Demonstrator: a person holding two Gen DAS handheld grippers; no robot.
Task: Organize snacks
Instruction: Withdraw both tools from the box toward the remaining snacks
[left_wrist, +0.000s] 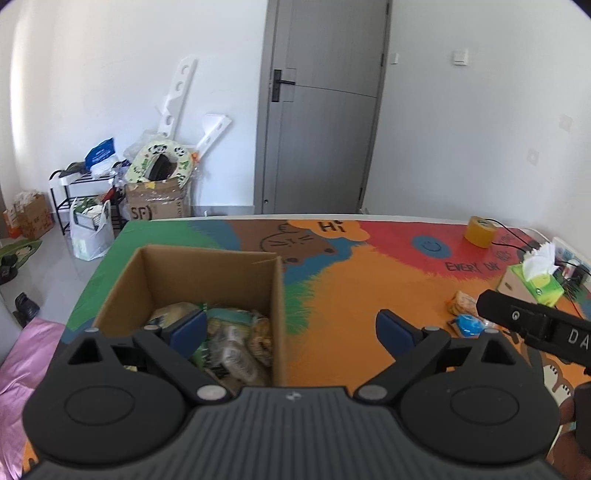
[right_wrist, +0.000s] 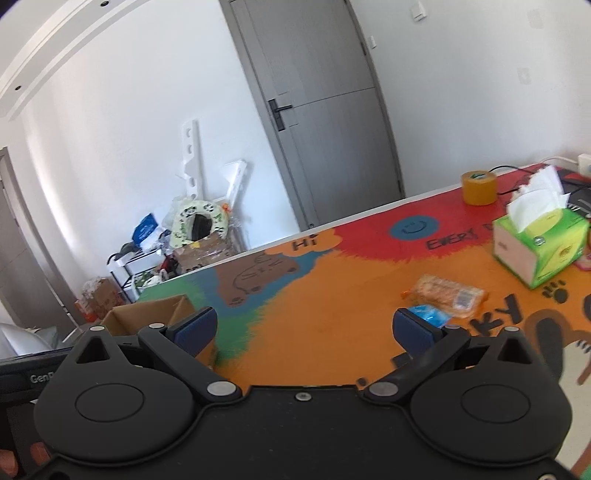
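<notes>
Both jaws spread wide and empty, the left hand-held gripper (left_wrist: 291, 326) hangs over a cardboard box (left_wrist: 207, 266) already stocked with wrapped snacks (left_wrist: 236, 350), apparently the collecting point; the right hand-held gripper (right_wrist: 304, 326) faces two stragglers on the colourful tabletop (right_wrist: 332, 325), an orange packet (right_wrist: 447, 293) and a blue packet (right_wrist: 428, 315) touching it, near a tissue box (right_wrist: 543, 251)

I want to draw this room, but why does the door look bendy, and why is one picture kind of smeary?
Left wrist view: the wide lens bows the grey door and darkens the corners, yet the cardboard box looks sharp. Right wrist view: the door leans and curves, and the orange snack packet and blue packet look smeared by motion blur. Daylight is soft in both, with no strong glare.
</notes>
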